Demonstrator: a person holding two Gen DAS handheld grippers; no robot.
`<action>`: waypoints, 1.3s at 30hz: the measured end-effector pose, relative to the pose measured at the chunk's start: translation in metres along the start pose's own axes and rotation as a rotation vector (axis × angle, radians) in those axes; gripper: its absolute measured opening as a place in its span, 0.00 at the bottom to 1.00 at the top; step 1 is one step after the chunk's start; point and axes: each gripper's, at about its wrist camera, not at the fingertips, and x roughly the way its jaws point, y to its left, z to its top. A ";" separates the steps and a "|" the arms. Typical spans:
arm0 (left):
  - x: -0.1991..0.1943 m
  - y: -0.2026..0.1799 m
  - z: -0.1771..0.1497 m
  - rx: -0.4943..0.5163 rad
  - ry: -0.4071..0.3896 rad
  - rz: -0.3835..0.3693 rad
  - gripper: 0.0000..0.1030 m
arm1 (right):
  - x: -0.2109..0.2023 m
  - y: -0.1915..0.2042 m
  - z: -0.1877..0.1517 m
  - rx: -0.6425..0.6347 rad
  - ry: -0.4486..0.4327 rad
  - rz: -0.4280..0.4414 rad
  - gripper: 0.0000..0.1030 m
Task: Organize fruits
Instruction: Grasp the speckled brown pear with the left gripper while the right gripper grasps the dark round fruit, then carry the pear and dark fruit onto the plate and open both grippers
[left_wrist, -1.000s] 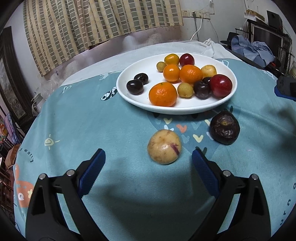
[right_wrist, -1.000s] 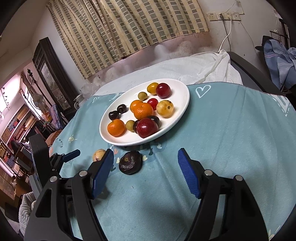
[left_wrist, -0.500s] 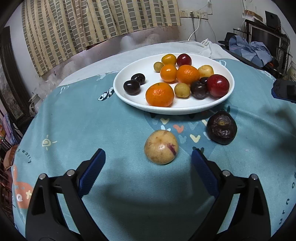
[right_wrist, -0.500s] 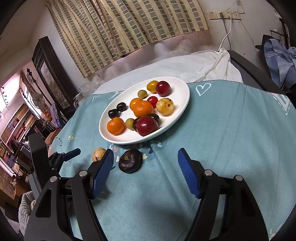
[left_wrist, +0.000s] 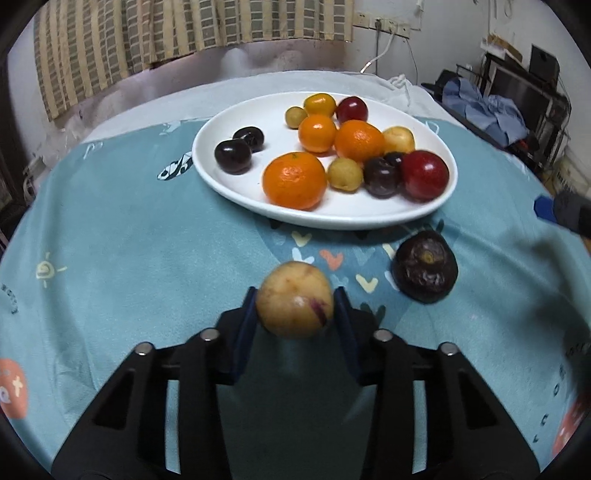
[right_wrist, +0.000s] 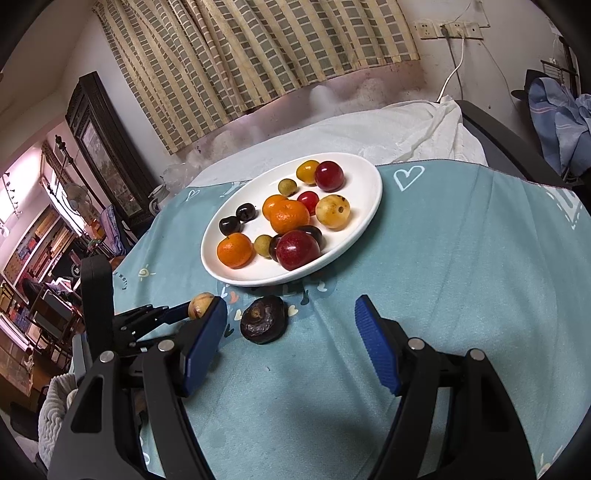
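- On a worktop (left_wrist: 155, 266) covered with a teal cloth printed with small hearts, a white oval plate (left_wrist: 229, 177) sits toward the far side; a striped curtain (right_wrist: 258, 55) hangs on the wall beyond it
- The plate holds a mix of small fruits: three oranges, the nearest orange (left_wrist: 294, 181) the largest; a red plum (left_wrist: 424, 175) at the right end with a dark plum (left_wrist: 381, 176) touching it; two dark cherries (left_wrist: 233, 156) side by side at the left end; several small yellow fruits among them
- In front of the plate, the left claw (left_wrist: 295, 306) has just been closing, and its blue pads now press on both sides of a round yellow fruit (left_wrist: 294, 300) with a reddish mark on its skin; the fruit sits between the fingertips, near the cloth; whether it still touches the cloth I cannot tell
- Seen from the right wrist, the same yellow fruit (right_wrist: 200, 305) shows at the tip of the left claw (right_wrist: 184, 312), which reaches in from the left edge
- A dark, wrinkled purple fruit (left_wrist: 424, 271) lies on the cloth to the right of the gripped fruit, apart from it and just in front of the plate's rim
- The right claw (right_wrist: 290, 345) hangs above the cloth with its blue pads (right_wrist: 376, 347) spread wide and nothing between them; the dark wrinkled fruit (right_wrist: 264, 319) lies just beyond its left finger
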 end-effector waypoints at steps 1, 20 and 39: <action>-0.001 0.004 0.000 -0.015 -0.002 -0.018 0.38 | 0.001 0.000 0.000 -0.001 0.003 0.001 0.70; -0.037 0.049 -0.005 -0.141 -0.076 -0.005 0.38 | 0.090 0.075 -0.024 -0.352 0.185 -0.192 0.66; -0.015 0.001 -0.022 0.033 0.010 0.012 0.60 | 0.047 0.061 -0.064 -0.381 0.206 -0.120 0.45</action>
